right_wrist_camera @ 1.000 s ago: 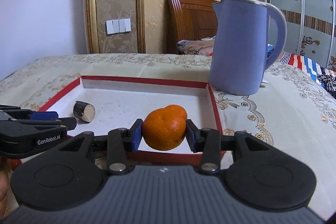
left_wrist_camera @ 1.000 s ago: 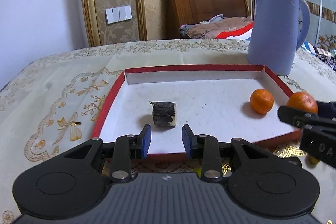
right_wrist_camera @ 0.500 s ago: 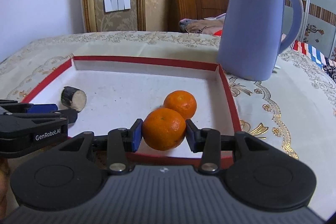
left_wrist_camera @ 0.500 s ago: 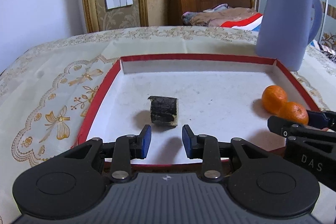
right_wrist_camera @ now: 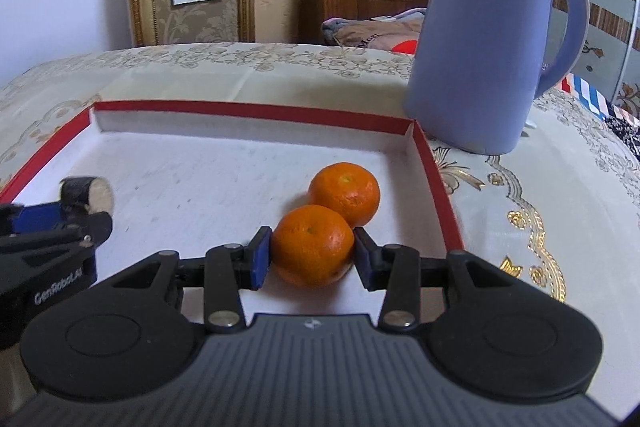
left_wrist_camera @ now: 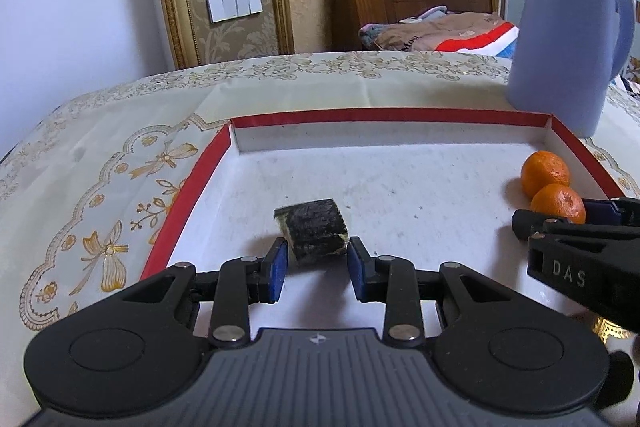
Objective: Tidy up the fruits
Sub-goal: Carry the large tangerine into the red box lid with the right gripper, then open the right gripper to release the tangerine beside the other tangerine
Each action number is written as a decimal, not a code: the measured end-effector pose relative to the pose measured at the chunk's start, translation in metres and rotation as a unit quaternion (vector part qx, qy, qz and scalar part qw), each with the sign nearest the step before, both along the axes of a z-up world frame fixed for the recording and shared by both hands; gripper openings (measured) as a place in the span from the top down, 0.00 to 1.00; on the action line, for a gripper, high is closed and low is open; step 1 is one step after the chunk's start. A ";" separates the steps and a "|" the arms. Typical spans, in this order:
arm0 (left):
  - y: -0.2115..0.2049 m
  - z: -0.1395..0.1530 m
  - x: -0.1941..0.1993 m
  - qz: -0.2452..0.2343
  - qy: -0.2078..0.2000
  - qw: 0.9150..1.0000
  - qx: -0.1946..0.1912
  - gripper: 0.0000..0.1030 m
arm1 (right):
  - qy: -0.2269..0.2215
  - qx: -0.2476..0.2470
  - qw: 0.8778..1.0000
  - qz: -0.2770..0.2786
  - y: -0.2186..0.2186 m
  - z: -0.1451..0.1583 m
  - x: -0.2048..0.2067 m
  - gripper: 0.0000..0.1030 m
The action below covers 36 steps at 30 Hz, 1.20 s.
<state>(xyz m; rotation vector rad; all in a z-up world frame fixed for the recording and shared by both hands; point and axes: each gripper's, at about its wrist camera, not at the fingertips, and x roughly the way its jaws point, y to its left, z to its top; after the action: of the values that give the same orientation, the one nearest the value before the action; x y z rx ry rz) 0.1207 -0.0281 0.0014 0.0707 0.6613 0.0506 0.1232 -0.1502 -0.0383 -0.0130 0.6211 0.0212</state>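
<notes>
Right gripper (right_wrist_camera: 313, 257) first: its blue pads (right_wrist_camera: 262, 257) sit on both flanks of the near orange (right_wrist_camera: 312, 245), left pad pressed to the peel, right pad touching or a hair off it, so call it clasped, with the fruit low against the white floor of the red-rimmed tray (right_wrist_camera: 256, 113). That orange touches the far orange (right_wrist_camera: 345, 193), which lies just behind it, toward the tray's right wall. Stem dimple of the near one faces up and a little toward the far rim; round fruit, no long axis to speak of.

Over to the left gripper (left_wrist_camera: 316, 263): jaws parted at a middling width, wider than the dark stub (left_wrist_camera: 314, 229) right in front of them. The stub, black-skinned with pale cut ends, lies on its side in the tray's middle, long axis running roughly left to right and skewed a bit. It reaches in between the pad tips; contact I cannot tell.

A blue kettle (right_wrist_camera: 490, 39) stands on the patterned tablecloth (left_wrist_camera: 100, 155) just beyond the tray's far right corner.
</notes>
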 end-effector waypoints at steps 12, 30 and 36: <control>-0.006 -0.003 0.016 0.014 -0.015 1.000 0.021 0.70 | -0.003 -0.011 1.000 0.002 0.005 0.000 0.002 0.60; 0.006 -0.006 0.013 0.024 -0.025 0.999 0.004 0.30 | 0.005 -0.005 1.000 0.019 0.005 0.002 -0.004 0.60; 0.004 -0.006 0.006 0.012 -0.029 0.999 0.016 0.30 | -0.004 -0.012 1.000 0.014 0.005 0.001 -0.010 0.41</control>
<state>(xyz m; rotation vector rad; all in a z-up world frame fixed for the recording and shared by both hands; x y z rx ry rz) 0.1270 -0.0244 -0.0050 0.0913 0.6029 0.0863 0.1131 -0.1448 -0.0369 -0.0459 0.6138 0.0413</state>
